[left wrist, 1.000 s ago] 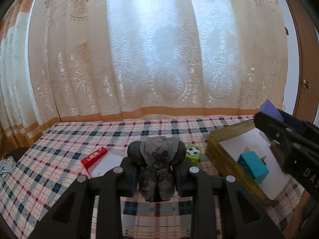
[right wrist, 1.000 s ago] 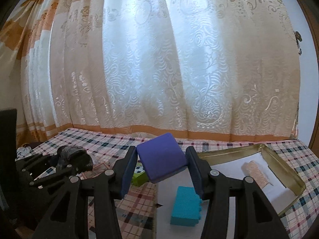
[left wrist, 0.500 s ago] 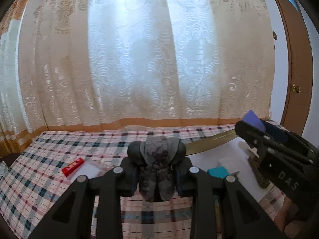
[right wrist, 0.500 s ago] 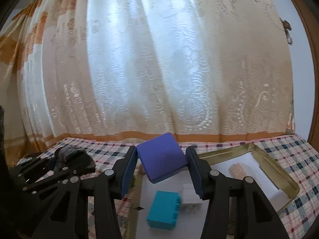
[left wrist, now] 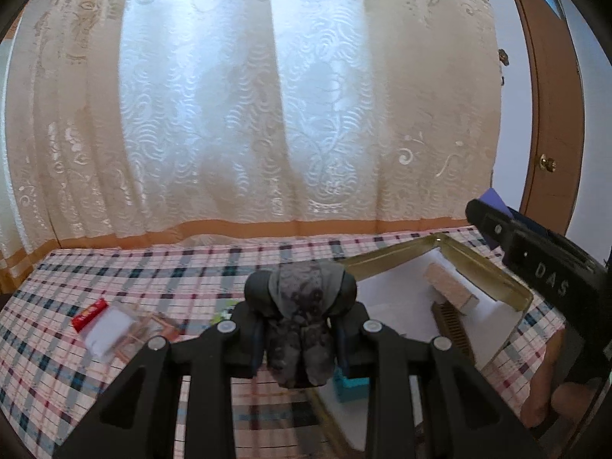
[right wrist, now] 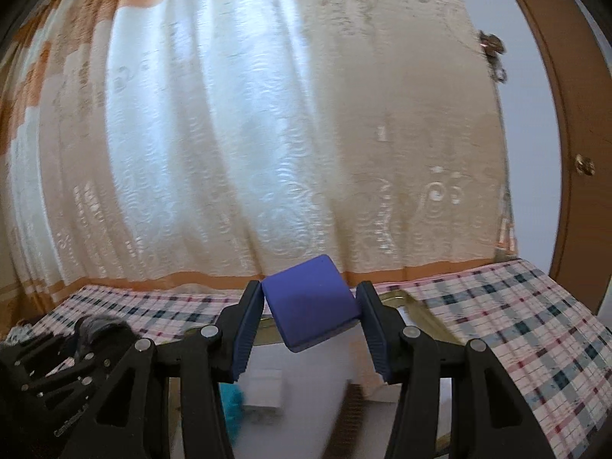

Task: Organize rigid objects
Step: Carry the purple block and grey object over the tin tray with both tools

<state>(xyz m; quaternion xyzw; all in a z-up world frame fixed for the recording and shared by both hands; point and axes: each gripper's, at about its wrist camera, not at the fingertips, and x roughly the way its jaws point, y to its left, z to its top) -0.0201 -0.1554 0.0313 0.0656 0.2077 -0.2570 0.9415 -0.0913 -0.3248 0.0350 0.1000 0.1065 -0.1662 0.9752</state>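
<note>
A checked tablecloth (left wrist: 114,267) is covering the table, and a pale lace curtain (left wrist: 267,114) is hanging behind it. On the right part of the cloth a shallow gold tray (left wrist: 493,271) with a white lining is lying open.

Some things are already lying inside this tray: a tan block (left wrist: 451,288) near its far corner, a dark brown comb-like piece (left wrist: 451,325) just beside that block, and a teal brick (left wrist: 350,384) near the front edge, partly hidden behind the left tool. So I judge that a part of the sorting is done.

The right gripper (right wrist: 311,315) is clamping a purple block (right wrist: 311,308) between its blue pads, and it is hanging above the tray's white inside. The left gripper (left wrist: 300,329) is squeezing a dark grey mottled object (left wrist: 302,321), narrow jaws tight on it, near the tray's left edge. Both held things are not yet set down, so I think placing them is the step in hand.

On the left of the cloth a red packet (left wrist: 88,313), a white card (left wrist: 109,331) and some thin wooden sticks (left wrist: 149,329) are lying outside the tray, close together. They probably remain to be collected.
</note>
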